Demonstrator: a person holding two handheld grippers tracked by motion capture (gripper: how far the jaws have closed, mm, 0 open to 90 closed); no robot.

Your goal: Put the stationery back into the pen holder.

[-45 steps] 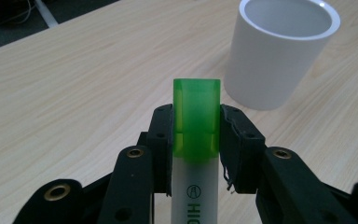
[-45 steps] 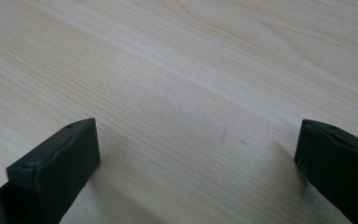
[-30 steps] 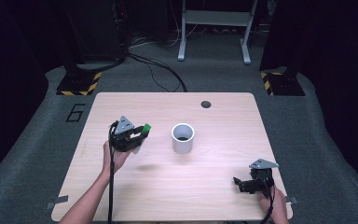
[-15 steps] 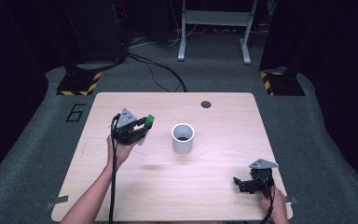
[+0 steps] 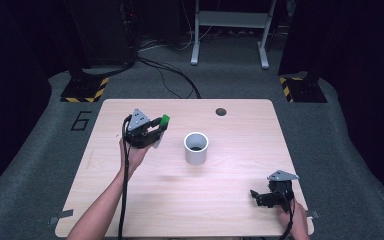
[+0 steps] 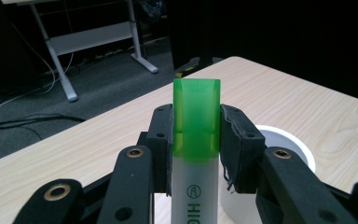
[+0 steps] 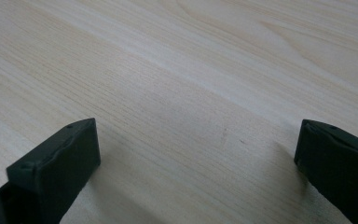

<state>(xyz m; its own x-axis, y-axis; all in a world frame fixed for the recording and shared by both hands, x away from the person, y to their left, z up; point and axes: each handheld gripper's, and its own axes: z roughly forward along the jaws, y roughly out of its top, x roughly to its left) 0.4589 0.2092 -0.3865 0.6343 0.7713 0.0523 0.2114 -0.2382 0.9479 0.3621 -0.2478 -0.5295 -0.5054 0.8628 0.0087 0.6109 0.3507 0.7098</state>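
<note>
Left gripper view: my left gripper (image 6: 196,135) has its jaws clamped on a highlighter (image 6: 195,154), pads pressing both sides at the join of the green cap (image 6: 196,105) and the white barrel, cap sticking out past the tips. Just behind it I see the rim of the white cup (image 6: 292,144). In the high view the left gripper (image 5: 152,131) is held off the table (image 5: 230,200) at centre-left, highlighter (image 5: 163,122) pointing right, cup (image 5: 196,147) near its right. My right gripper (image 5: 260,196) sits low at the near right corner, well apart. Right gripper view: jaws wide apart, bare wood between them.
</note>
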